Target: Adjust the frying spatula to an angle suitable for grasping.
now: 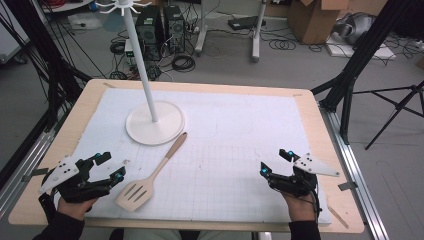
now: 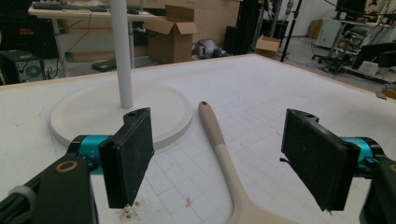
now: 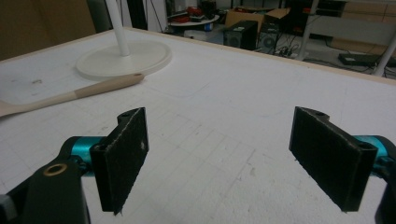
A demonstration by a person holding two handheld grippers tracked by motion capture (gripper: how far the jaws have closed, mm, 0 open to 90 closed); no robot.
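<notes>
A wooden spatula (image 1: pixel 150 176) lies left of centre in the high view, handle tip touching the white stand (image 1: pixel 154 123). It looks light, stiff and smooth; the slim handle suits gripping. Left gripper (image 1: pixel 106 168) and right gripper (image 1: pixel 275 162) both gape, empty.

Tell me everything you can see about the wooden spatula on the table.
The spatula looks like pale wood, with a flat slotted blade and a long rounded handle that has a small hole near its tip. It lies flat on the white mat, blade toward the person, near the open left gripper, handle tip beside the round stand base. Neither gripper touches it.
</notes>
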